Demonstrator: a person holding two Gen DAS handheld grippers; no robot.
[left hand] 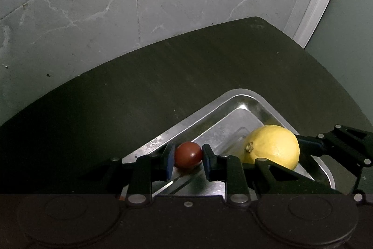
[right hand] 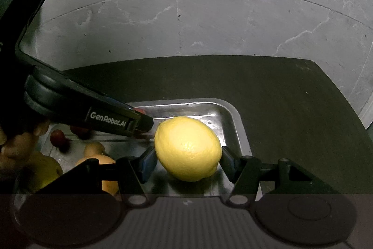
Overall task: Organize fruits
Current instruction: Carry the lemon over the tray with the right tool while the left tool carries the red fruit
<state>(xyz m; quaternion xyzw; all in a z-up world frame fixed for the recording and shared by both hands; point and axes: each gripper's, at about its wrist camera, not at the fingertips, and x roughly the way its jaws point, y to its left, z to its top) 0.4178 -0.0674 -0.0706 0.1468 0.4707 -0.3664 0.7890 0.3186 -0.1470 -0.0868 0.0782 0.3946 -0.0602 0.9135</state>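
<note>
Lemon (right hand: 188, 148): located directly between the pads of the right tongs (right hand: 188, 161), resting in the far right corner of the metal tray (right hand: 235, 118). Its long axis runs obliquely across the jaw line, stem end toward the left tongs. The left pad lies just beside the rind and the right pad appears to meet it; whether the tongs press it cannot be told.

Small red fruit (left hand: 188, 154): located between the pads of the left tongs (left hand: 188, 160), near the tray's left rim. The jaws stand narrow, the left pad at the fruit's skin, the right pad with a slight gap; a firm grip is not confirmed.

Outward: both tongs work side by side, the right tongs nearer the lemon. Further fruit (right hand: 102, 161), orange and red, lies in the tray's left part. The tray sits on the dark desk (left hand: 163, 76).

Judgement: the next move depends on closing squarely across each fruit before lifting.
</note>
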